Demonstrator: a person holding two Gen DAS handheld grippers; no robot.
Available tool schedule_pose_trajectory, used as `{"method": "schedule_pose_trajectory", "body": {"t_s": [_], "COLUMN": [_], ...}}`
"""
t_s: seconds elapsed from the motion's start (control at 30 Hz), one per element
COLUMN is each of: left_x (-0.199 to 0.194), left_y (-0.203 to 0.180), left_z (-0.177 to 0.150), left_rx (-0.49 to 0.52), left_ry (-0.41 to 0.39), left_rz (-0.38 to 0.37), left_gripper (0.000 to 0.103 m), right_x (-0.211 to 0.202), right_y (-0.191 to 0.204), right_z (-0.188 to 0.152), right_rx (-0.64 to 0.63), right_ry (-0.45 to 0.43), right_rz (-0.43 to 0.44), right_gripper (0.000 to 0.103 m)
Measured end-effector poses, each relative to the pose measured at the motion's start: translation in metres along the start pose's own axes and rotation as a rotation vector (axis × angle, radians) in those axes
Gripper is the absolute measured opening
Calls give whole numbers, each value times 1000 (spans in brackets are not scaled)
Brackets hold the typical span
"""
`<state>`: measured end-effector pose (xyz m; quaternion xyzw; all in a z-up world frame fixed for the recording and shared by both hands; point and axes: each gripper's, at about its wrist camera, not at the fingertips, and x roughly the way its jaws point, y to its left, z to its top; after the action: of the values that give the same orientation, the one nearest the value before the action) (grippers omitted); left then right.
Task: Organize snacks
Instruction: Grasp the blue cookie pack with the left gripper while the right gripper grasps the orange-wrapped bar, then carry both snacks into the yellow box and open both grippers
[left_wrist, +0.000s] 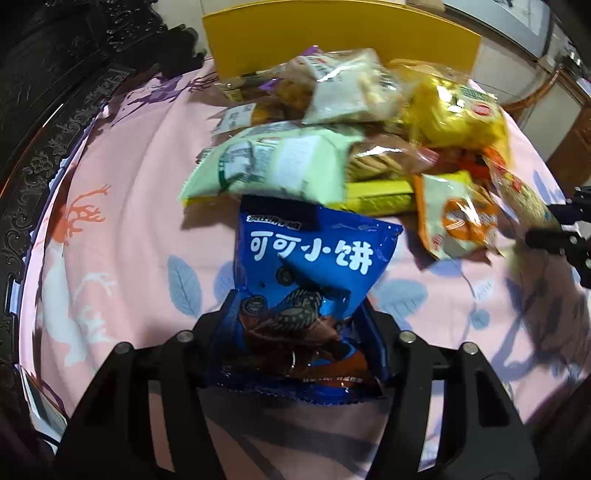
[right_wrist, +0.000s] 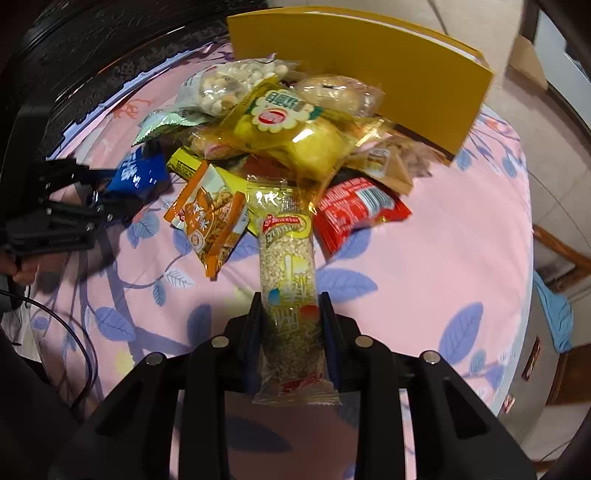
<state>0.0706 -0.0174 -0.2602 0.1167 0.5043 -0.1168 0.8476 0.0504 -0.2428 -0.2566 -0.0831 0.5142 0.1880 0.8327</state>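
- Cloth (right_wrist: 424, 258): pale pink, printed with blue-grey leaves, some white and coral branch shapes.
- Cookie bag (left_wrist: 314, 266): bright blue, white lettering, dark brown biscuits pictured.
- Grain bar (right_wrist: 290, 295): clear wrapper, beige puffed grains, red-and-yellow label.
- Box (right_wrist: 369, 66): plain mustard yellow.
- Red packet (right_wrist: 358, 210): red, small white print.
- Orange packet (right_wrist: 210, 225): orange and cream.
- Pale green packet (left_wrist: 273, 162): mint green, white panel.
- Both grippers (left_wrist: 299, 325) (right_wrist: 291, 314): matte black.
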Motion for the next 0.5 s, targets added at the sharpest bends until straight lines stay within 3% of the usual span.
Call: {"method": "schedule_pose_trajectory", "body": {"t_s": [0.3,0.5], "left_x": [-65,-126], "left_y": [-3,11], "left_z": [-10,16], "left_rx": [-1,3], "left_ry": [-79,-195], "left_rz": [-20,-25], "left_gripper": [52,52], "right_x": [-51,-99], "right_y": [-5,-7], "right_z": [-13,10], "right_rx": [79,107], "right_ry": [-80,-202], "right_rz": [-32,-61], "right_gripper": [29,29]}}
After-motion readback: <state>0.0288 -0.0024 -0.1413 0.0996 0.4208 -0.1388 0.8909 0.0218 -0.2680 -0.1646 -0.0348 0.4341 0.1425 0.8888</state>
